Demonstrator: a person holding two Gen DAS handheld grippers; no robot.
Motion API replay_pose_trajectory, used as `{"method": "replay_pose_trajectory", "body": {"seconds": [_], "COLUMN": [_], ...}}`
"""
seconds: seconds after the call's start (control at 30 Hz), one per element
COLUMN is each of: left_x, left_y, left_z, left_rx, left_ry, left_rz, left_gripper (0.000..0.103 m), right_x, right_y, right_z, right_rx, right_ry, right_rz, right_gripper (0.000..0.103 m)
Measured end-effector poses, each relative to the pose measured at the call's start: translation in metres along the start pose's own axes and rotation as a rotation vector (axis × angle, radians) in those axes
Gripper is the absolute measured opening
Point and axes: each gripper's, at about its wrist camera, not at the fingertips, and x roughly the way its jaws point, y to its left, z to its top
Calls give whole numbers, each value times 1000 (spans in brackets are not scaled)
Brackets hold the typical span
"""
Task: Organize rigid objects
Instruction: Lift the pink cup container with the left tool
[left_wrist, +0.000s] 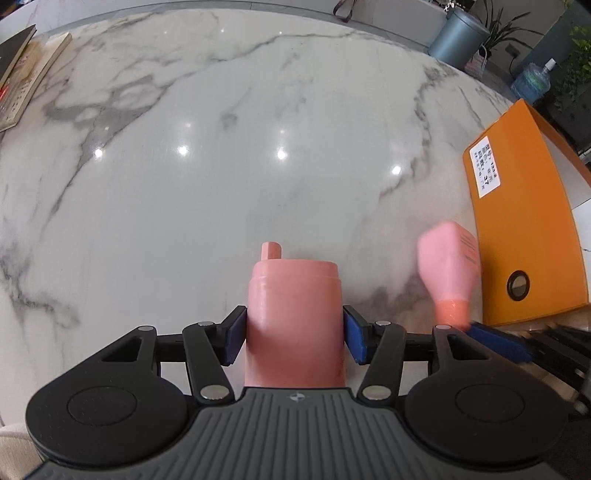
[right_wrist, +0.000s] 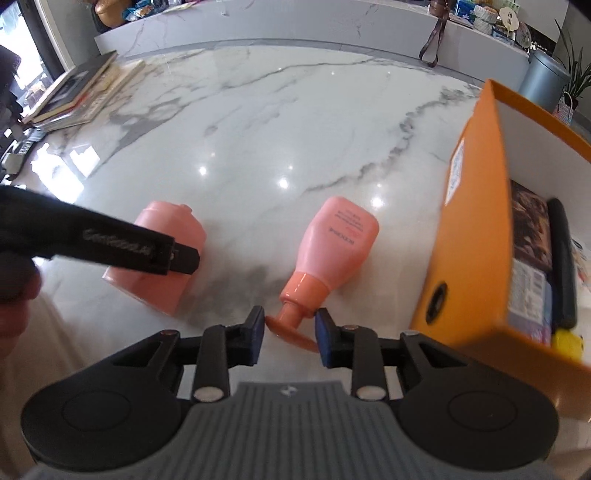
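Two pink bottles (right_wrist: 162, 258) (right_wrist: 332, 247) lie beside orange box (right_wrist: 476, 236); books (right_wrist: 77, 92) far off.

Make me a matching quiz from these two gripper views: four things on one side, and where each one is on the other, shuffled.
Things:
1. pump bottle
2. wide pink bottle
3. orange box
4. stack of books

Places:
A. far left of the marble table
B. standing open at the table's right side
C. between the jaws of the left gripper
D. lying with its pump neck between the open jaws of the right gripper

Pairs: 1-D, 2-C, 3-B, 4-A
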Motion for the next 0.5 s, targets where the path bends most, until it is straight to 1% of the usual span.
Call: {"method": "replay_pose_trajectory", "body": {"seconds": [0.1,0.23,0.27,0.33,0.37,0.4,0.43,0.5], "left_x": [4,5,5,4,1,-3,-8,-22], "left_y": [-3,-7,-8,-11,-11,-12,-13,-17], "left_z": [4,6,7,7,6,4,2,-4], "left_rx": [20,34,39,45,42,38,38,43], "left_ry": [11,5,6,4,-6,-23,-41,-99], "left_rz": [6,20,24,30,29,23,13,-29], "left_gripper": [65,65,62,62,62,62,62,62], "right_x": [-17,-37,-41,-49,-54,-57,-59,-61], "right_y": [0,-3,-4,-6,-7,-6,-7,-11], "right_z": [-12,-22,-22,-21,-20,-20,-19,-18], "right_rx": [1,24,30,39,40,38,41,56], "right_ry": [-19,-57,-68,-91,-105,-117,-123,-133], "right_rz": [7,14,13,5,1,-3,-1,8], "right_gripper": [31,30,30,28,26,20,18,19]}}
